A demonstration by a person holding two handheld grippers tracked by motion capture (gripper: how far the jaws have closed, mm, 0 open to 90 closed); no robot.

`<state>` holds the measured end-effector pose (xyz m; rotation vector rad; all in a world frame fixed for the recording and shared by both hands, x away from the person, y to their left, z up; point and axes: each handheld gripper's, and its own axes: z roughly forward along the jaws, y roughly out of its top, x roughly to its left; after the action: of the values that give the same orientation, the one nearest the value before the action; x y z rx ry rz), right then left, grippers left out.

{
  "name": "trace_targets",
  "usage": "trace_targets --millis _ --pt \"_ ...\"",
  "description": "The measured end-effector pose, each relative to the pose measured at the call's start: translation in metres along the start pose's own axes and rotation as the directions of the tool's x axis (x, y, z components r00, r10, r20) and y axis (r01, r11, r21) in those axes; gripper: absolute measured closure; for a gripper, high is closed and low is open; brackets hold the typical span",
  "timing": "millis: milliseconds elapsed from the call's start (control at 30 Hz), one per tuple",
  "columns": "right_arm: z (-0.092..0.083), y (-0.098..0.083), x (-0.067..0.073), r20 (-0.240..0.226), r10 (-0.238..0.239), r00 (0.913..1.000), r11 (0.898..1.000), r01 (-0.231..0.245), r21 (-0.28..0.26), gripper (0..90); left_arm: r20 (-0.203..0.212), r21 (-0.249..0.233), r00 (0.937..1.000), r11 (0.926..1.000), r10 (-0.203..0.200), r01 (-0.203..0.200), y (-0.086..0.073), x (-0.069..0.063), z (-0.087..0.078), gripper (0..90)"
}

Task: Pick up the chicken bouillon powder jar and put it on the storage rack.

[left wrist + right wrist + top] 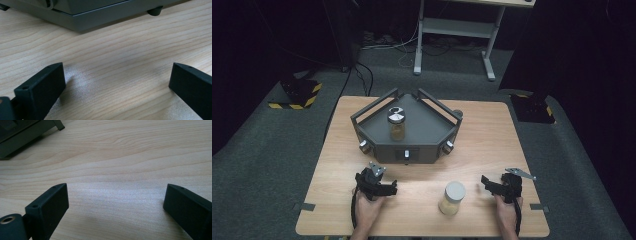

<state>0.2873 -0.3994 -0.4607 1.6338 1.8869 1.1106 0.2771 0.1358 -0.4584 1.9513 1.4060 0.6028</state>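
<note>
A grey angular tray (427, 131) with raised rails stands at the back middle of the wooden table (492, 135). Inside it a glass jar (396, 125) with a shiny metal lid stands upright, holding something yellowish. A second jar (452, 198) with a pale lid stands on the table near the front, between the two hands. My left gripper (379, 186) (117, 82) is open, low over the bare wood just in front of the tray's front wall (82, 15). To the right of the second jar, my right gripper (498, 186) (115, 205) is open over bare wood, with nothing between its jaws.
The tray's front face carries knobs at its corners (363, 145) and a small switch. A corner of the tray (17, 135) sits at the upper left of the right gripper view. Grey carpet surrounds the table; a white desk frame (452, 30) stands behind it.
</note>
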Motion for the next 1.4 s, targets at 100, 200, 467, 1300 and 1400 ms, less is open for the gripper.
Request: trace_targets --millis 100,200,467,1300,1400 --pt "0.001 0.001 0.002 0.003 -0.01 0.9999 1.0 0.01 0.006 4.8 0.0 0.0 1.0 1.0 -0.001 0.001 0.0 0.0 0.0 0.6" --pt "0.001 0.002 0.001 -0.004 -0.019 0.9998 1.0 0.019 0.008 3.7 0.001 -0.001 1.0 1.0 -0.001 0.001 0.0 0.0 0.0 0.6" --pt "0.001 0.002 0.002 -0.016 -0.041 0.999 0.999 0.041 0.018 2.1 0.001 0.0 1.0 1.0 -0.001 0.001 0.0 0.0 0.0 0.9" --pt "-0.042 -0.024 0.022 -0.12 -0.209 0.9706 0.976 0.214 0.035 3.9 0.002 -0.001 1.0 1.0 -0.002 0.002 0.0 0.0 0.0 0.9" --pt "-0.047 -0.027 0.025 -0.14 -0.219 0.9657 0.974 0.226 0.033 3.9 0.002 0.0 1.0 1.0 -0.002 0.002 0.0 0.0 0.0 0.9"
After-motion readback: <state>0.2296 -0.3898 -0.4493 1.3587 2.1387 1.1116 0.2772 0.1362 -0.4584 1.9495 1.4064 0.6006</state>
